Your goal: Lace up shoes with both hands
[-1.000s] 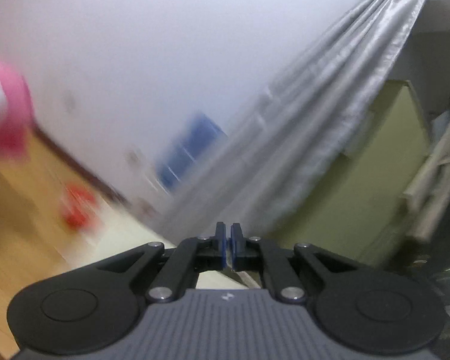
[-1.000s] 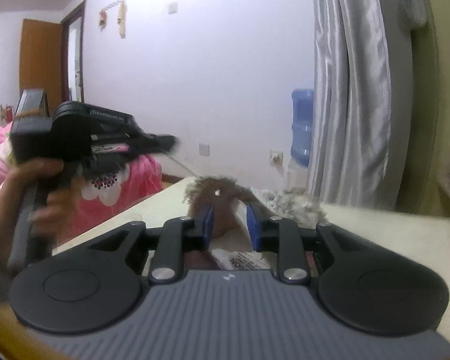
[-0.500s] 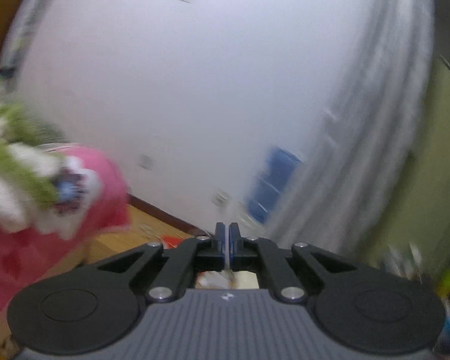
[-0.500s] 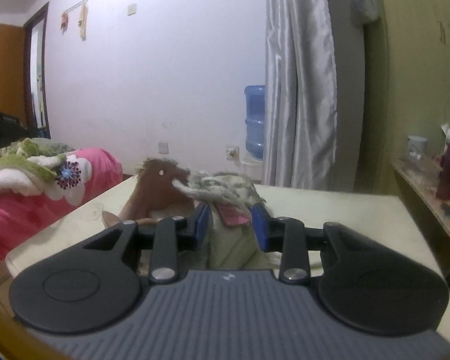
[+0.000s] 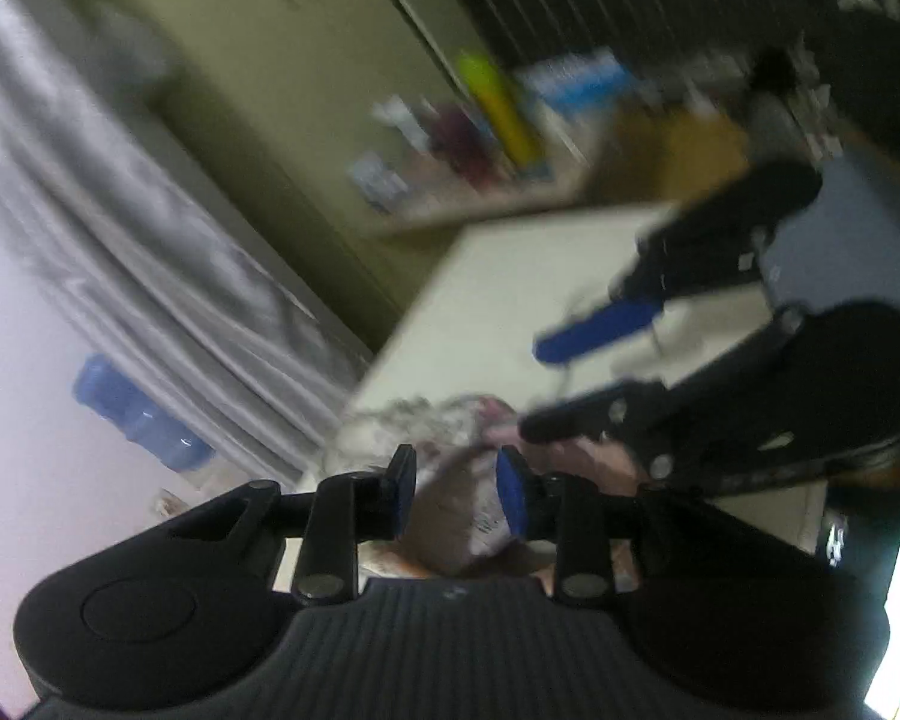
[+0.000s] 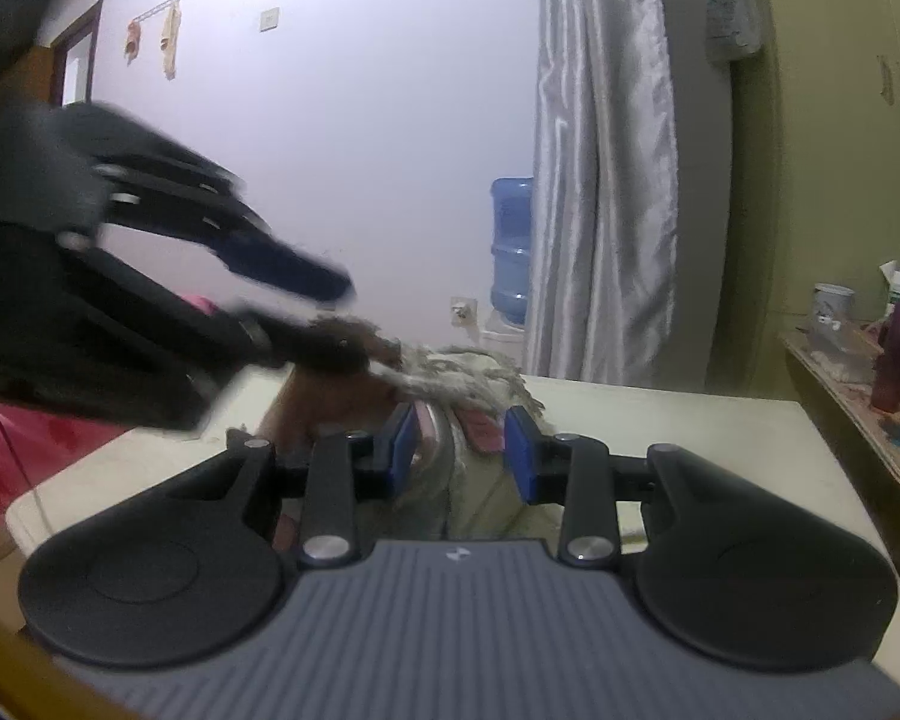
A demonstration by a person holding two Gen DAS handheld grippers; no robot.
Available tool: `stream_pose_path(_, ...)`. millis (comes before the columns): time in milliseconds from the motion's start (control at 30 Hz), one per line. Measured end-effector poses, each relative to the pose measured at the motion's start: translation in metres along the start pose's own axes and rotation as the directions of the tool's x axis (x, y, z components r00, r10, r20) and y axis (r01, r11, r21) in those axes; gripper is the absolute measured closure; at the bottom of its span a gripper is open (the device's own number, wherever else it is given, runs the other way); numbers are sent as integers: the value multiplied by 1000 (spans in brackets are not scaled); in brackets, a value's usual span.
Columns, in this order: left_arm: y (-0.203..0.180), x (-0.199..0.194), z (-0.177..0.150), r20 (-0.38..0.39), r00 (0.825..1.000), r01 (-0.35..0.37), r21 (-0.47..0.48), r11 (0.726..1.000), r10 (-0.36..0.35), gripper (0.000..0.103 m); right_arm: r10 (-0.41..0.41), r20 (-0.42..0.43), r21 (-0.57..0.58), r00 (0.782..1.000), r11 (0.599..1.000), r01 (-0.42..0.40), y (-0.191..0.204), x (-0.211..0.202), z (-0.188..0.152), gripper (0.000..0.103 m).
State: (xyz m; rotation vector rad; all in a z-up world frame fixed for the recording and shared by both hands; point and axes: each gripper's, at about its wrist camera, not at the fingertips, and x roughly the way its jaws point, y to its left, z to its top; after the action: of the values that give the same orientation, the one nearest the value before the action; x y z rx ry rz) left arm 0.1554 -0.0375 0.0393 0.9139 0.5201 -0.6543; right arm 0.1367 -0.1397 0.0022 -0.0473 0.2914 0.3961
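A brown furry shoe (image 6: 336, 372) and a pale shoe with a grey fuzzy collar (image 6: 474, 369) lie on the cream table (image 6: 660, 420). My right gripper (image 6: 459, 450) is open, its blue pads on either side of the pale shoe's top. My left gripper (image 5: 456, 495) is open and tilted, just above the shoes (image 5: 444, 438). In the right wrist view the left gripper (image 6: 306, 300) comes in blurred from the left over the brown shoe. In the left wrist view the right gripper (image 5: 570, 378) shows open at the right. No lace can be made out clearly.
A grey curtain (image 6: 606, 180) and a blue water bottle (image 6: 510, 246) stand behind the table. A cluttered side shelf (image 6: 858, 354) with a cup and bottles is at the right. A pink bed cover (image 6: 6, 444) lies at the left.
My left gripper has opened, rolled over and swung down from the wall to the shoes. My right gripper has moved a little closer to the pale shoe and stays open.
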Motion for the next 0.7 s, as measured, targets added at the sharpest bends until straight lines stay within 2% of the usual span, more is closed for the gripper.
stream_pose_path(33,1,7,3,-26,1000,13,4,1000,-13,72,-2,13,3,1000,1000,2,-1,-2,-3,71)
stream_pose_path(67,2,12,5,-38,999,25,-9,1000,-26,85,4,18,17,1000,1000,-4,-3,-3,-4,71)
stream_pose_path(100,6,12,7,-38,999,8,-24,1000,-9,99,13,17,28,1000,1000,-13,-5,-4,-5,71)
stream_pose_path(233,23,0,12,-12,990,-140,-92,986,139,102,39,29,62,999,997,-41,-11,-2,-7,71)
stream_pose_path(333,45,0,11,-8,984,-175,-216,961,177,103,53,36,83,998,995,-56,-14,-3,-9,71)
stream_pose_path(433,40,4,8,-10,995,-98,-172,980,98,99,49,30,84,998,995,-51,-14,-3,-9,71)
stream_pose_path(567,28,11,4,-23,999,28,-77,997,-30,77,37,26,70,999,997,-39,-11,-6,-8,71)
stream_pose_path(600,25,15,5,-29,999,37,-53,998,-39,75,35,27,71,999,997,-36,-11,-6,-9,71)
stream_pose_path(667,20,26,10,-42,999,17,-50,999,-19,76,33,31,75,999,997,-36,-10,-7,-10,71)
stream_pose_path(700,20,33,13,-55,998,19,-63,998,-22,97,34,34,82,999,996,-37,-10,-7,-10,71)
